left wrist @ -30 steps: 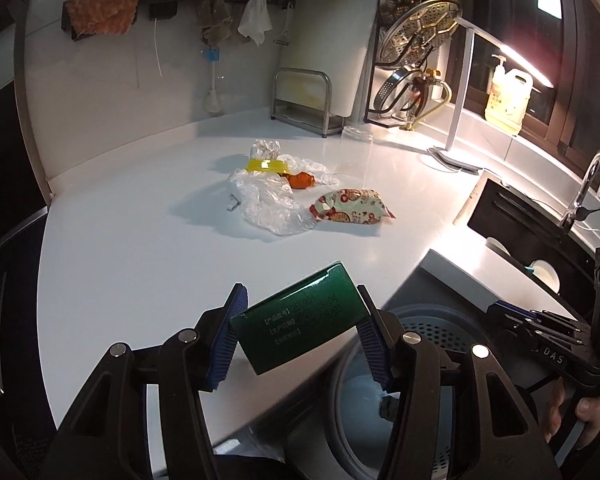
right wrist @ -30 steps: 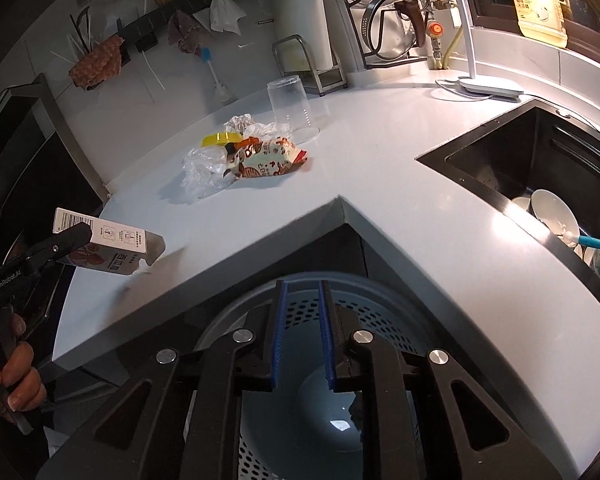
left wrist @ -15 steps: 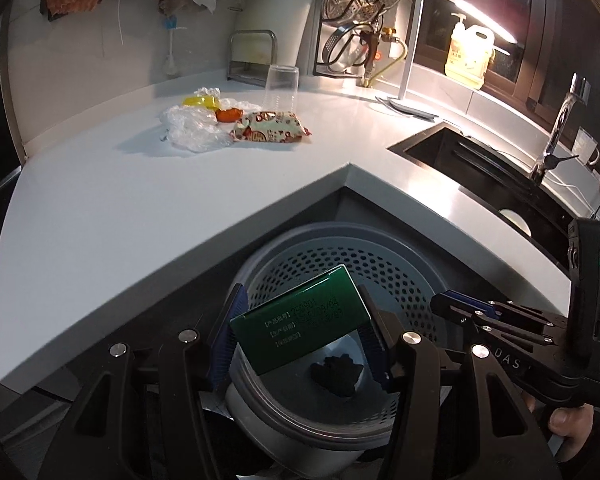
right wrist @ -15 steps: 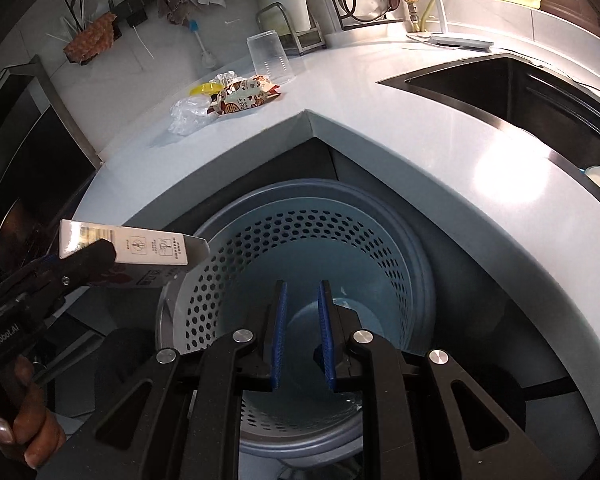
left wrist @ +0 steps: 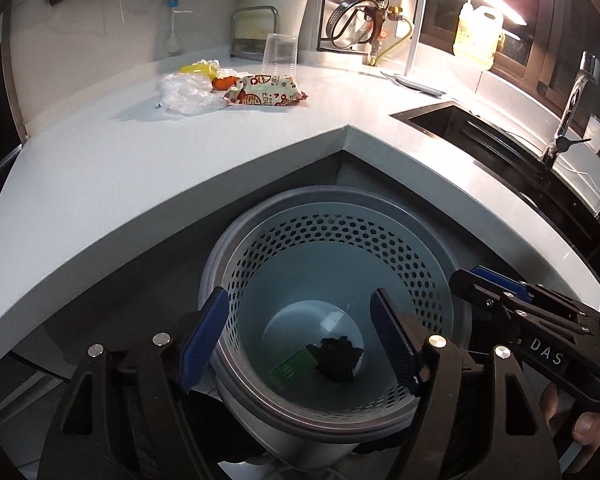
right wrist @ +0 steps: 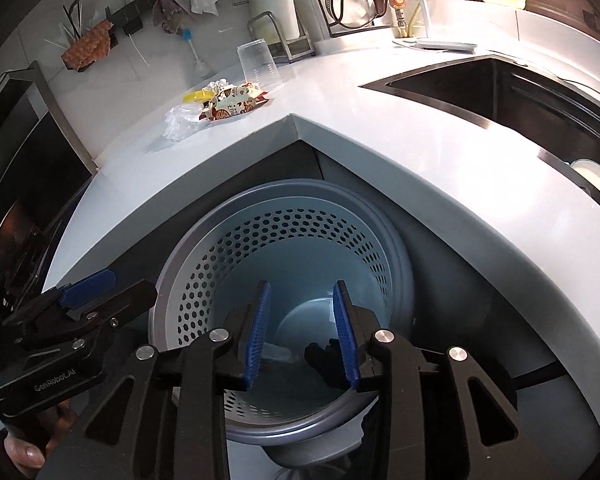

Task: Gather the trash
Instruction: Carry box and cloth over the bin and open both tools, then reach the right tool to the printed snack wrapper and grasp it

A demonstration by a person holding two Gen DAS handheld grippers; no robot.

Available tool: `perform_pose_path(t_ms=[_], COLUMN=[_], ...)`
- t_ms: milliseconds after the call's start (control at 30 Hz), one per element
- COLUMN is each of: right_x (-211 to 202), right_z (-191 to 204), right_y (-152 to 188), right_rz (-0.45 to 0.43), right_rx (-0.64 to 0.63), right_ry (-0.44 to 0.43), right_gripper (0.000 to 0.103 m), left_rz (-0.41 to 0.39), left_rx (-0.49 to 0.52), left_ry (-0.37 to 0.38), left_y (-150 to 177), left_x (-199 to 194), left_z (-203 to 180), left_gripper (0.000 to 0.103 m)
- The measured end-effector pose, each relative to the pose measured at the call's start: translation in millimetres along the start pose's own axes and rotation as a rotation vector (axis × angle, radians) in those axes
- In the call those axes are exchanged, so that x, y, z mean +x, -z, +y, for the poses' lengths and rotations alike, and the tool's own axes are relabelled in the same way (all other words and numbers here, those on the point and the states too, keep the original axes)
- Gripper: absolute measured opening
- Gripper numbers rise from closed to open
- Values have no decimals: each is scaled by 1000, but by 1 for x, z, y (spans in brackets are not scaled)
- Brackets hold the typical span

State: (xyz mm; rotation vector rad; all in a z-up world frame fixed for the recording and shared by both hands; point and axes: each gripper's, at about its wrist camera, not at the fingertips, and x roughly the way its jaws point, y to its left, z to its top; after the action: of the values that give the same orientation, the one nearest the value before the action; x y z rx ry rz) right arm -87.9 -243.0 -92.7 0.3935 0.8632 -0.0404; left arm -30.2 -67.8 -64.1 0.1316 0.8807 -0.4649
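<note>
Trash, a green cardboard box [left wrist: 290, 368] and a crumpled black scrap [left wrist: 335, 362], lay at the bottom of the perforated grey bin [left wrist: 339, 240] below the white countertop's [left wrist: 140, 168] corner. Both the left gripper [left wrist: 300, 338] and right gripper [right wrist: 301, 334] hung over it, jaws opening with nothing between them, apparently releasing. More wrappers [left wrist: 262, 91] waited near the countertop's back edge, beside a dark sink [left wrist: 499, 136].

1. On your right hand-held gripper [left wrist: 495, 280], seen from the left wrist, the body reads "DAS" in pale letters.
2. On your left hand-held gripper [right wrist: 100, 292], seen from the right wrist, the body reads "GenRobot.AI".
3. The snack packet [left wrist: 262, 92] on the counter [left wrist: 100, 168] carries printed characters too small to read.
</note>
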Motion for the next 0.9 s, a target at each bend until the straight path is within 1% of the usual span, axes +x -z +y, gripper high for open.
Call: perform_pose_path(t_ms=[100, 200, 267, 300, 433, 500, 600, 700, 767, 833, 900], right_x=[0, 0, 1, 2, 1, 2, 4, 6, 7, 9, 11], right_z=[0, 0, 0, 0, 1, 3, 5, 8, 10, 13, 15], right_y=[1, 2, 2, 2, 3, 4, 4, 4, 4, 2, -1], right_rz=[1, -3, -5, -5, -18, -22, -24, -30, -37, -46, -50], right_rx=[-2, -3, -2, -1, -3, -11, -16, -26, -35, -43, -55], right_ry=[1, 4, 3, 3, -5, -8, -14, -1, 5, 8, 16], right_gripper=[33, 37, 38, 41, 57, 61, 70, 72, 76, 83, 84], left_rz=[8, 12, 11, 8, -8, -17, -29, -43, -58, -80, -102], left_rx=[-11, -22, -26, -29, -32, -33, -42, -48, -52, -63, -76], left_ry=[-9, -23, -39, -48, -105, -137, -158, -184, -201, -222, -235], left_y=[2, 3, 3, 3, 3, 3, 3, 1, 0, -3, -7], left_x=[1, 1, 1, 1, -1, -2, -4, -8, -11, -16, -20], left_z=[1, 3, 4, 5, 7, 9, 14, 19, 22, 25, 31], left_gripper=[72, 72, 74, 76, 83, 88, 90, 93, 97, 97, 97])
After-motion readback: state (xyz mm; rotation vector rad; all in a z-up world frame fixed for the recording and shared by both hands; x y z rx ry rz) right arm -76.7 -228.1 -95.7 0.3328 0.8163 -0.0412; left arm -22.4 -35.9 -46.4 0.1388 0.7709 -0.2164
